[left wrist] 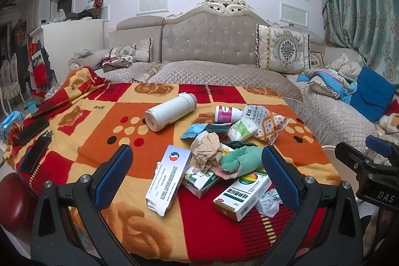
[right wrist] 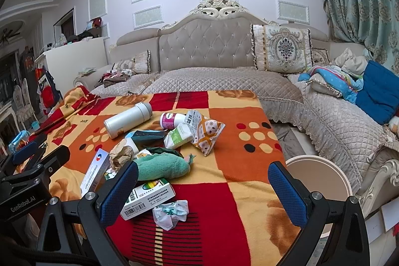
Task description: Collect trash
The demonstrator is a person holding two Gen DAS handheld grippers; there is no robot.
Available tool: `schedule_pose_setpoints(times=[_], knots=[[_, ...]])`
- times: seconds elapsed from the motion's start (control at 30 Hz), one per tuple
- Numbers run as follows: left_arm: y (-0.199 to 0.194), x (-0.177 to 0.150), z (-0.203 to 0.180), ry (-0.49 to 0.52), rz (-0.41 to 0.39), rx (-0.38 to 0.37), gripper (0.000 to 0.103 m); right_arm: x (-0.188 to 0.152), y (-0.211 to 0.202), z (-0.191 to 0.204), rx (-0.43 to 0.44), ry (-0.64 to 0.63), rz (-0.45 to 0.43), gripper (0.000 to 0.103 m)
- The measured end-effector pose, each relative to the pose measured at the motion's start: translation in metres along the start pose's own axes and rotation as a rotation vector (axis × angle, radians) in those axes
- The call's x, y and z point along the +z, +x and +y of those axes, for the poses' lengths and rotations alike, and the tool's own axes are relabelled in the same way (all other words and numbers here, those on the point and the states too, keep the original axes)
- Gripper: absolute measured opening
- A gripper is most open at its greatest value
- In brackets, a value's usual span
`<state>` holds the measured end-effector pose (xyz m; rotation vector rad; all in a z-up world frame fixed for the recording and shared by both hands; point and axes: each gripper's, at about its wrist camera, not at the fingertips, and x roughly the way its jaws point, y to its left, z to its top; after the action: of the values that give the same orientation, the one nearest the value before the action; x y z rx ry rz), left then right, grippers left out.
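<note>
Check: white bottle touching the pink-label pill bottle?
Apart. The right wrist view shows bare blanket between the white bottle and the pink-label pill bottle; the left wrist view shows the same gap.

Both fisheye wrist views sit low and close over the near edge of a table under a red, orange and yellow patterned blanket (left wrist: 104,121), facing across it toward a grey tufted sofa (left wrist: 209,39) and panelled white wall. The left view looks from the left, the right view from further right, taking in a round beige bin (right wrist: 316,171). Both share the heap of boxes and wrappers, including a white cylindrical flask (left wrist: 169,111).
</note>
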<state>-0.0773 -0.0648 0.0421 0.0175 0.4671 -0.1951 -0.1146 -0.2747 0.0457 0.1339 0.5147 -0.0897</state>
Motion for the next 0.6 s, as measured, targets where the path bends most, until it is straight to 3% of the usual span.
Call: schedule_pose_setpoints(times=[0.6], knots=[[0.0006, 0.0007, 0.0007, -0.002, 0.003, -0.001, 0.103, 0.0001, 0.0011, -0.0003, 0.001, 0.001, 0.000, 0.103]])
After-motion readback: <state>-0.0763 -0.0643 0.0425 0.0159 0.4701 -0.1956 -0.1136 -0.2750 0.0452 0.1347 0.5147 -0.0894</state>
